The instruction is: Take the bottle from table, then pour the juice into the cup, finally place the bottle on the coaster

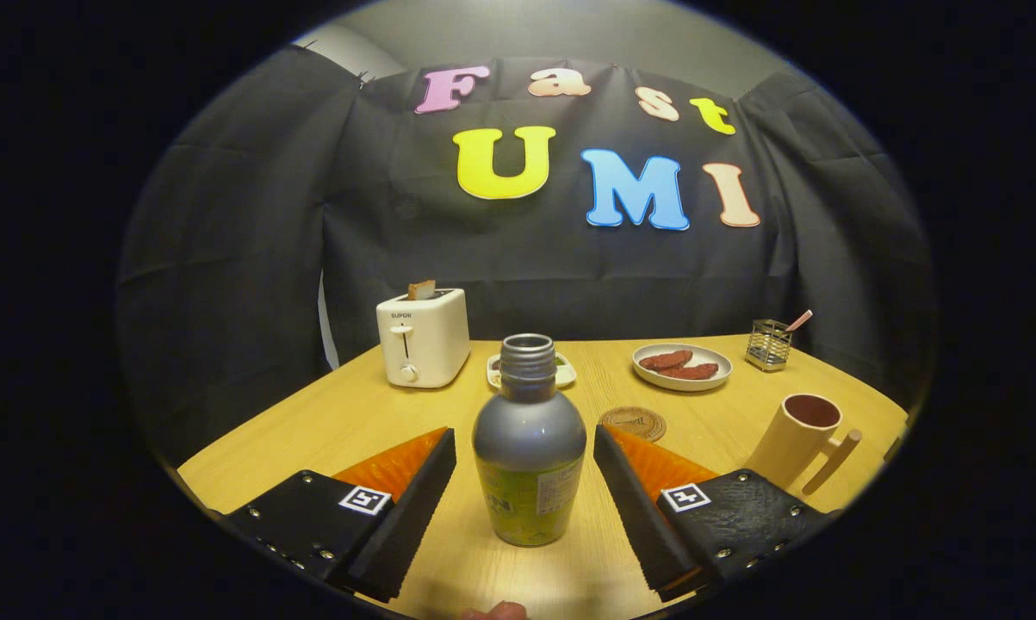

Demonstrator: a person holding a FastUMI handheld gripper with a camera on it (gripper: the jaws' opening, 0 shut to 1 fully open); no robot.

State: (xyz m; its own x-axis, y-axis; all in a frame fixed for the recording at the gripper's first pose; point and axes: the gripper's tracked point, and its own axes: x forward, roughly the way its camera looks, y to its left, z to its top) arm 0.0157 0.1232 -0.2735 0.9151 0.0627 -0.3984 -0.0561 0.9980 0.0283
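The gripper (524, 495) is spread wide, its two fingers (414, 499) standing either side of the bottle (529, 448) with a clear gap of bare wood on each flank, so neither one presses on it yet. The bottle stands upright on the table (311, 430) near its front edge, right between the fingers, cap off and neck open, its base resting flat on the wood. Just beyond it and slightly to the right lies the round coaster (633, 423), bare. Farther right, near the table's right edge, stands the cup (800, 439) with its handle turned toward the front; what it holds cannot be told from here. Toward the back edge sit a toaster (423, 336) with a slice poking out at the left, a small dish (530, 368) behind the bottle, a plate (681, 365) of reddish pieces, and a wire holder (769, 344) near the back right corner. By my reading the task is barely begun: the approach looks finished, but the grasp is not made, and lifting, carrying over to the cup, pouring, and setting the bottle on the coaster all remain.
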